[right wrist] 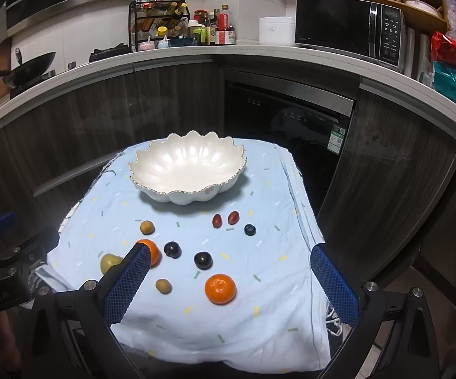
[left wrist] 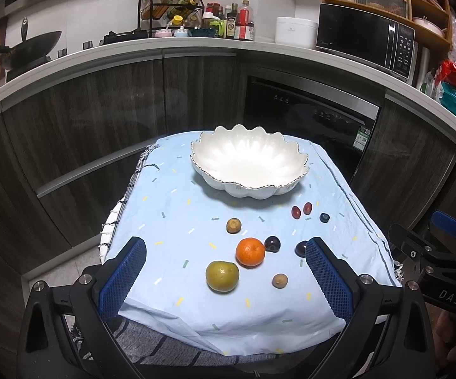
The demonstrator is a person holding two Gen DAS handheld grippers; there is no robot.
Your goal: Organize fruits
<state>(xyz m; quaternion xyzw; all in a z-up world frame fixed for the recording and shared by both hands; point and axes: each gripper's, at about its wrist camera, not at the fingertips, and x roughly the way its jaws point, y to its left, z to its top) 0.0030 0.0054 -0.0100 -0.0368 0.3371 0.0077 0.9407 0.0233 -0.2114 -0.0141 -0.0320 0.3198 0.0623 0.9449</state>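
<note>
Your left gripper (left wrist: 225, 273) fills the lower frame of the left wrist view, jaws wide open and empty, over the blue-clothed desk (left wrist: 171, 195). Between them sit a green citrus (left wrist: 222, 276) and an orange (left wrist: 250, 251), touching; the white scalloped bowl (left wrist: 196, 151) stands empty above centre.

Your right gripper (right wrist: 229, 279) also hangs open, holding nothing. A second orange (right wrist: 220, 288) lies low centre, two dark plums (right wrist: 203, 260) above it, the bowl (right wrist: 139, 165) upper centre
</note>
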